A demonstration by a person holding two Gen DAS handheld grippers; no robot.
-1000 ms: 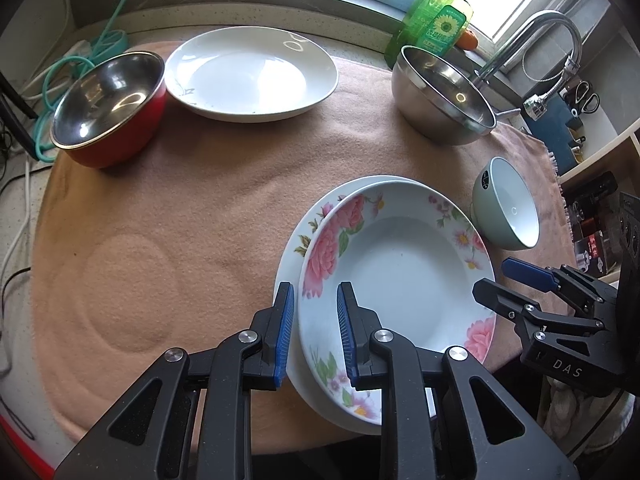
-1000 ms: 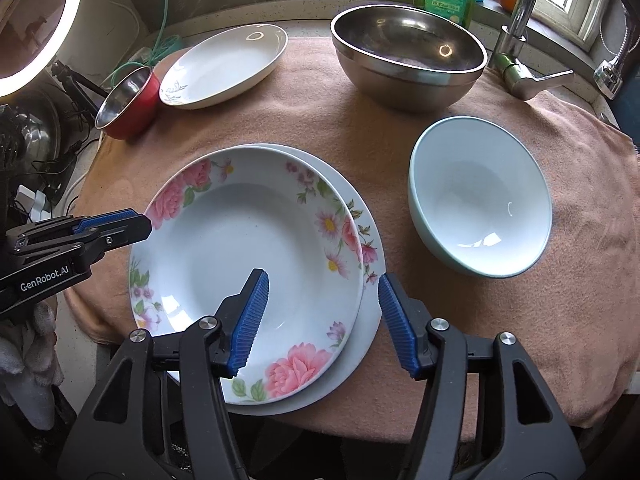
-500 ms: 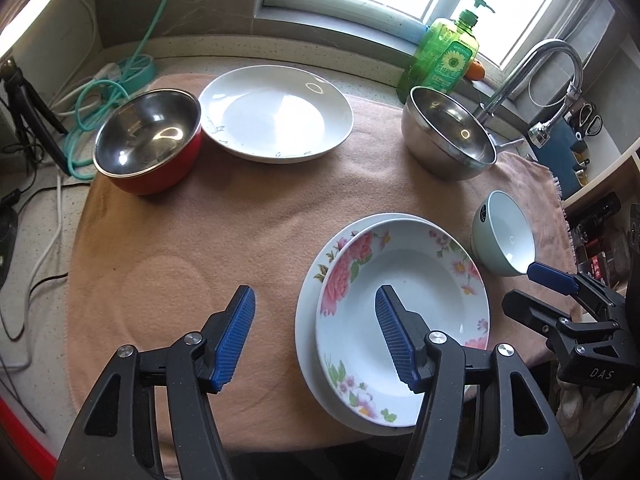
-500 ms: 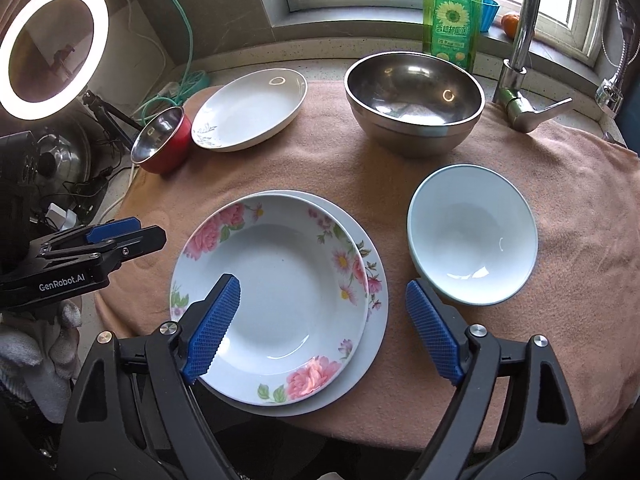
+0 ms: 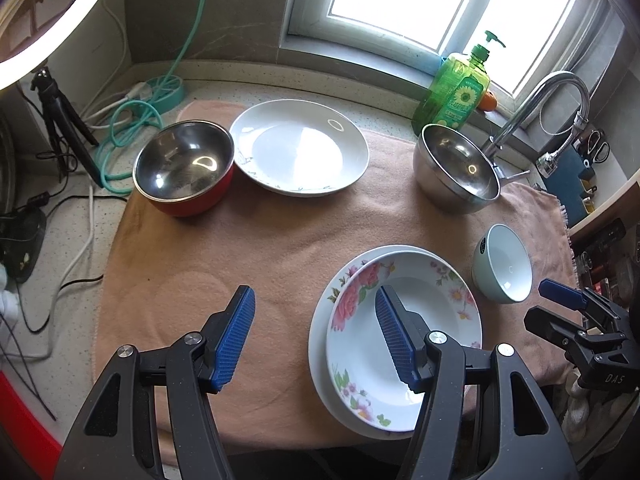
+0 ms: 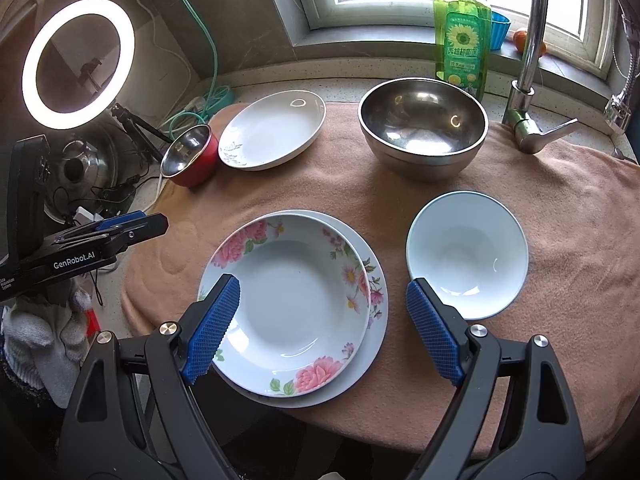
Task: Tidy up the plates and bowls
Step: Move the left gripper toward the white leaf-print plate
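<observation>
left gripper (image 5: 314, 338): jaws spread wide, nothing between them, hanging over the near edge of the cloth. Its right pad cuts across part of the flowered plate in its own view.
right gripper (image 6: 322, 330): jaws spread wide too, holding nothing, up over the plate stack. Its pads hide a bit of the plate rim on the left and the edge of the small bowl on the right.
flowered plate (image 6: 288, 304): pink roses round the rim, sits on top of a plain white plate (image 6: 374, 320), shoved a little left so only a crescent of the white one shows. Near edge of the stack hangs out over the cloth edge.
pale blue bowl (image 6: 466, 252): upright, just right of the stack, not touching as far as I can see.
cloth (image 5: 280, 248): peach towel covering the bench; it hides the surface below.
steel bowl (image 6: 422, 126): big one, far right, next to the faucet (image 6: 528, 60), which runs out of frame at the top.
oval white plate (image 5: 298, 148): far middle, faint leaf print on the rim.
red bowl (image 5: 184, 168): steel inside, far left, right up against the oval plate; can't tell if they touch.
soap bottle (image 6: 462, 32): green, on the sill behind the steel bowl; label too small to read.
ring light (image 6: 76, 64): lit, far left.
</observation>
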